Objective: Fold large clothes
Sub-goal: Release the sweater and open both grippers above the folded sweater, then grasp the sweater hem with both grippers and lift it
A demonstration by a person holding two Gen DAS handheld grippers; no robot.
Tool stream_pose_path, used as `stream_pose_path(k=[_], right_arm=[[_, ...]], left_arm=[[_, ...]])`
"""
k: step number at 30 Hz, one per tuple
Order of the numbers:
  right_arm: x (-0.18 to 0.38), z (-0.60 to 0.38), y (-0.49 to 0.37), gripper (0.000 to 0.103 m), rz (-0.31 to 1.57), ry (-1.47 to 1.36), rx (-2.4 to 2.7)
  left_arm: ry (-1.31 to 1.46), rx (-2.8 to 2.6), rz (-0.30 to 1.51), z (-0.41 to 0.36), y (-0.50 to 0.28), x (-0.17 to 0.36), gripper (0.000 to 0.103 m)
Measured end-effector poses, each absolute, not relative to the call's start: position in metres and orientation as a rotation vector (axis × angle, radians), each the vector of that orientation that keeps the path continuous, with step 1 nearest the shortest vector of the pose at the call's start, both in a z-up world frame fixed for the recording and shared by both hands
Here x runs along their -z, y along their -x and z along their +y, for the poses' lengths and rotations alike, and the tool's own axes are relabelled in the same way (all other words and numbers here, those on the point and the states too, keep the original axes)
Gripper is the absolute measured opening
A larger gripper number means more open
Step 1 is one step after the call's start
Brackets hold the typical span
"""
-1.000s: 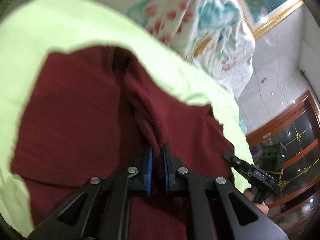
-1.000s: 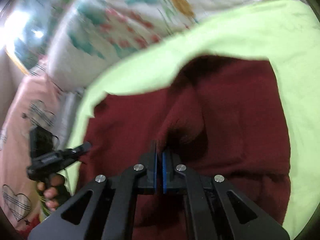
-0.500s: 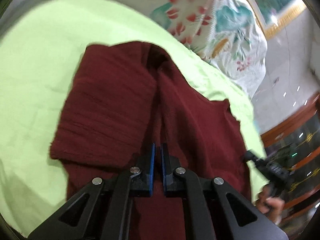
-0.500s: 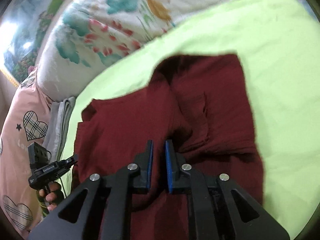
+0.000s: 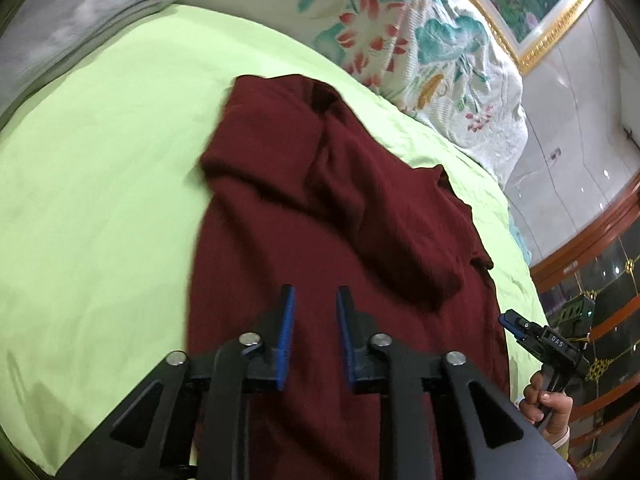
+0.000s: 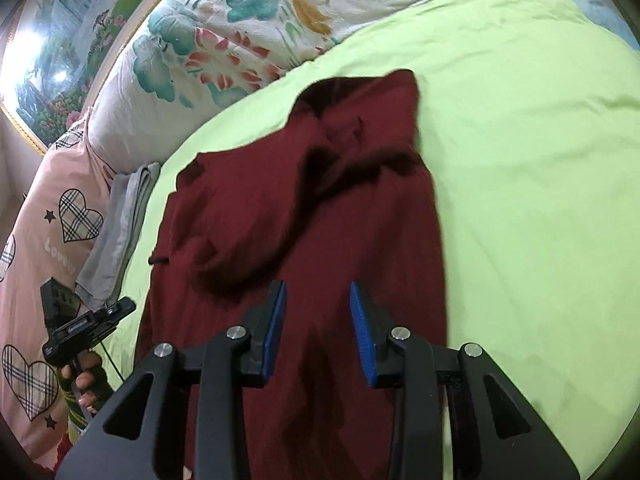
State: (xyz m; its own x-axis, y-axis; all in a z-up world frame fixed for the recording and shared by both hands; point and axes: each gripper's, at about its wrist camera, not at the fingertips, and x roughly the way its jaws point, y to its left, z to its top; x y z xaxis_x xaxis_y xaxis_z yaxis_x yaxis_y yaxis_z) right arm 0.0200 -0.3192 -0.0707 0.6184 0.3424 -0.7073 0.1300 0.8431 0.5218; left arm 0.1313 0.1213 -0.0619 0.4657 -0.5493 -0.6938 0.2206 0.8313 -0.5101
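Inspector: Left gripper (image 5: pixel 314 300), condition?

Recorder: Its 2 blue-padded fingers (image 5: pixel 286 332) are parted by a moderate gap with nothing between them. The maroon garment (image 5: pixel 320 208) shows through the gap; whether the tips touch the cloth cannot be told.

Inspector: Right gripper (image 6: pixel 316 296)?

Recorder: Its fingers (image 6: pixel 362 332) stand wider apart than the left pair, also gripping nothing. Maroon cloth lies under the gap; contact cannot be told.

Inspector: Location of the garment?

Recorder: It lies lengthwise on the lime-green bedsheet (image 5: pixel 100 168), reaching from both grippers toward the floral quilt (image 5: pixel 400 32). At its far end 2 flaps are folded in over the body and overlap, bunched and creased, in both views (image 6: pixel 304 208).

Inspector: Anything adjacent?

Recorder: In the right wrist view, a folded grey cloth (image 6: pixel 120 216) sits just beside the garment's left edge, against a pink bedding piece with plaid hearts (image 6: pixel 44 216). The left gripper appears there off the garment's edge, held by the left hand (image 6: pixel 84 384). In the left wrist view, the right hand (image 5: pixel 546 408) holds its gripper beyond the opposite edge. A gold-framed painting (image 5: pixel 516 4) hangs behind the quilt.
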Motion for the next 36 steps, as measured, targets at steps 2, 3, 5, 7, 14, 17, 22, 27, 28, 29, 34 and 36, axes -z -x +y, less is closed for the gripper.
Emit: stream_pose_path(k=[2, 3, 5, 7, 14, 17, 22, 27, 28, 29, 34, 36], right_arm=[[0.070, -0.322, -0.009, 0.037, 0.913, -0.573, -0.125], [0.069, -0.324, -0.003, 0.043, 0.912, -0.570, -0.122], [0.068, -0.330, 0.010, 0.051, 0.901, -0.567, -0.108], [0.068, -0.336, 0.023, 0.051, 0.897, -0.575, -0.093], [0.083, -0.346, 0.058, 0.051, 0.949, -0.611, -0.122], [0.090, -0.342, 0.073, 0.051, 0.953, -0.637, -0.182], [0.096, -0.334, 0.081, 0.043, 0.959, -0.682, -0.280], [0.098, -0.334, 0.089, 0.004, 0.943, -0.675, -0.283], [0.097, -0.341, 0.093, 0.004, 0.917, -0.707, -0.283], [0.098, -0.346, 0.095, 0.004, 0.902, -0.730, -0.279], [0.104, -0.340, 0.095, 0.010, 0.956, -0.716, -0.333], [0.105, -0.331, 0.097, 0.024, 0.987, -0.664, -0.361]], left_arm=[[0.375, 0.453, 0.980, 0.135, -0.114, 0.063, 0.036], [0.374, 0.440, 0.981, 0.142, -0.106, 0.064, 0.038], [0.376, 0.426, 0.992, 0.154, -0.094, 0.067, 0.044], [0.373, 0.411, 1.011, 0.162, -0.084, 0.073, 0.044], [0.349, 0.462, 1.104, 0.154, -0.060, 0.103, 0.041], [0.355, 0.505, 1.113, 0.152, -0.054, 0.108, 0.006], [0.358, 0.523, 1.100, 0.151, -0.049, 0.108, 0.006], [0.370, 0.507, 1.045, 0.165, -0.040, 0.091, 0.005], [0.384, 0.504, 1.036, 0.171, -0.040, 0.090, 0.005], [0.394, 0.504, 1.034, 0.175, -0.040, 0.090, 0.006], [0.355, 0.556, 1.110, 0.170, -0.041, 0.102, 0.008], [0.301, 0.556, 1.128, 0.165, -0.038, 0.103, 0.011]])
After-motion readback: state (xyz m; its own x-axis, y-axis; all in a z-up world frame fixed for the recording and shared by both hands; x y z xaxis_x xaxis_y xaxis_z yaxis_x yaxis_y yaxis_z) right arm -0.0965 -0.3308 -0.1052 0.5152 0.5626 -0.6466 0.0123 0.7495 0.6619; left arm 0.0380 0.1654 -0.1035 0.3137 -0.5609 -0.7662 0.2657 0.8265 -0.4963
